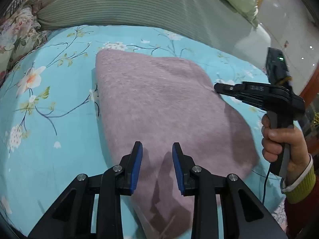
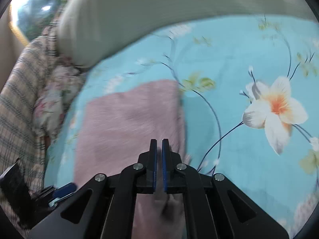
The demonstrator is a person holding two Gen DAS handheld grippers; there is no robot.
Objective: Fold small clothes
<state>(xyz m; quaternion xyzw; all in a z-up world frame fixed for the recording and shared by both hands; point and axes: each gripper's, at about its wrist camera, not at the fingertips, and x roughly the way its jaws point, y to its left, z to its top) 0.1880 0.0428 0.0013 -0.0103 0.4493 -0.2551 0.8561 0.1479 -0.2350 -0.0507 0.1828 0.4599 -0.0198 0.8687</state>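
A mauve-pink fuzzy garment [image 1: 159, 107] lies flat on the blue floral bedsheet [image 1: 49, 109]. My left gripper [image 1: 157, 149] is open, its blue-padded fingers apart just above the garment's near end, holding nothing. My right gripper [image 1: 219, 88] shows from the side at the garment's right edge. In the right wrist view the right gripper [image 2: 159, 143] has its blue pads almost together over the pink garment [image 2: 127, 119], and a strip of pink cloth sits between them. That view is blurred by motion.
A grey-green ribbed cushion [image 1: 129, 4] runs along the back of the bed. A floral quilt [image 1: 16, 31] is bunched at the far left, and a checked blanket [image 2: 18, 107] lies beside it. A tiled floor [image 1: 289, 20] lies beyond the bed's right edge.
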